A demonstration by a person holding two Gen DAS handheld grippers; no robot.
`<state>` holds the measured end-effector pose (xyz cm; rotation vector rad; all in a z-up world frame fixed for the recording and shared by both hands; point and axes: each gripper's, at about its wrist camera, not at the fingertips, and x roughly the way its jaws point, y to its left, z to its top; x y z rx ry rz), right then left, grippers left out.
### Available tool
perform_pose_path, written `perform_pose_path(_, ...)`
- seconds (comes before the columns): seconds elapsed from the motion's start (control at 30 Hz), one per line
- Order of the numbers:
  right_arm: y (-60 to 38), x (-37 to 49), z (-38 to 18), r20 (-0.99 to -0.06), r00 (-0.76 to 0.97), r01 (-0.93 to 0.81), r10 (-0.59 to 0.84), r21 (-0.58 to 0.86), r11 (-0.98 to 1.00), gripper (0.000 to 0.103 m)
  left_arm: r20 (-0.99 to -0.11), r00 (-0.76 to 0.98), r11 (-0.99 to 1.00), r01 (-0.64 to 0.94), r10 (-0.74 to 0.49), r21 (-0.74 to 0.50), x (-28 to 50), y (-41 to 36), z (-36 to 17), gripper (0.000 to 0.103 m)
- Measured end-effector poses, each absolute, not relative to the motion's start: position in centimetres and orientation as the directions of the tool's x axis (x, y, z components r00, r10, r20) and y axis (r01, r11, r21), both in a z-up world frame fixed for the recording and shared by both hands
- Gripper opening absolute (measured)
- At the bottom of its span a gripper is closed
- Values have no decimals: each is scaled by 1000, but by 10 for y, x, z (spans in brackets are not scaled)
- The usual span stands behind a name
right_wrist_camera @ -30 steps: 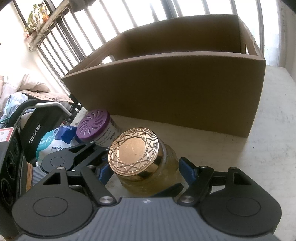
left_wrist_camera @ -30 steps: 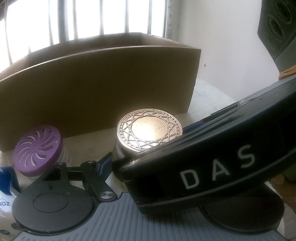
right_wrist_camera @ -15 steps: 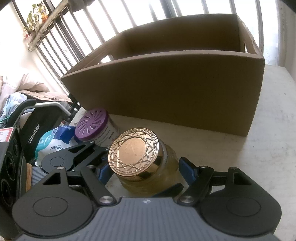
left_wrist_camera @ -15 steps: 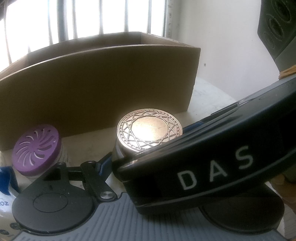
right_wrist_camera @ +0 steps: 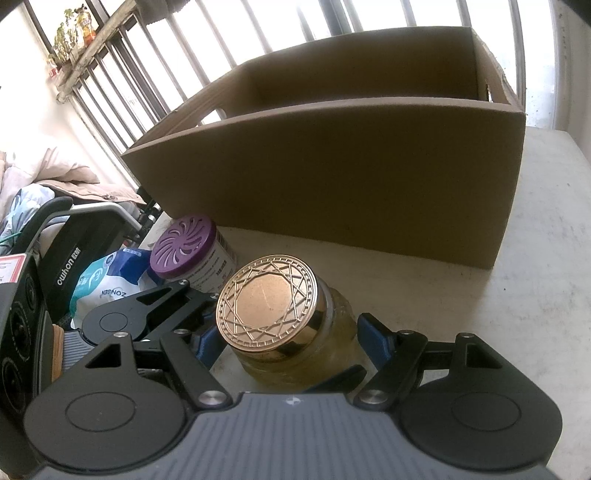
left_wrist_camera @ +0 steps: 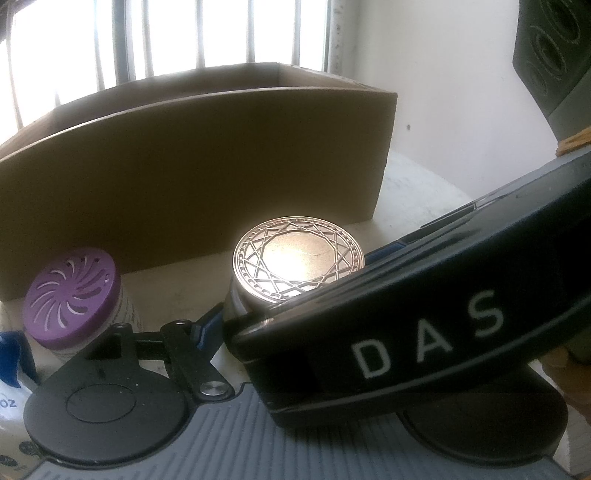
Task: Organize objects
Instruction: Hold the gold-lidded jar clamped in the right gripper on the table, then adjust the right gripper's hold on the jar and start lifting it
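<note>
Both grippers sit around the glass jar with the gold patterned lid (right_wrist_camera: 271, 295). The right gripper (right_wrist_camera: 286, 341) brackets its sides, the left gripper (left_wrist_camera: 291, 295) too; whether either actually clamps it, I cannot tell.

Noted a pale, speckled bench (right_wrist_camera: 546, 258) beneath and ahead of the right jaws. Saw grey window bars (right_wrist_camera: 295, 22) far beyond them, with bright daylight behind. Spotted a ledge with small plants (right_wrist_camera: 74, 33) high up and left of the right jaws. Found heaped beige fabric (right_wrist_camera: 55, 173) lower down on that side. Made out a black item lettered "ouhon" (right_wrist_camera: 74, 258) nearer in. Observed a white wall (left_wrist_camera: 443, 92) ahead and right of the left jaws. Noticed a dark panel with round rings (left_wrist_camera: 554, 55) up at the right.
</note>
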<state>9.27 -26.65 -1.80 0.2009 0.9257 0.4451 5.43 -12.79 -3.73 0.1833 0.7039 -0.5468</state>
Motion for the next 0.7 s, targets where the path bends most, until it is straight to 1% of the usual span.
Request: perform_pose_path(0.7, -268, 92, -18, -728, 513, -284, 454, 355, 891, 80, -660, 625, 843, 538, -417, -23, 53, -127, -38, 76)
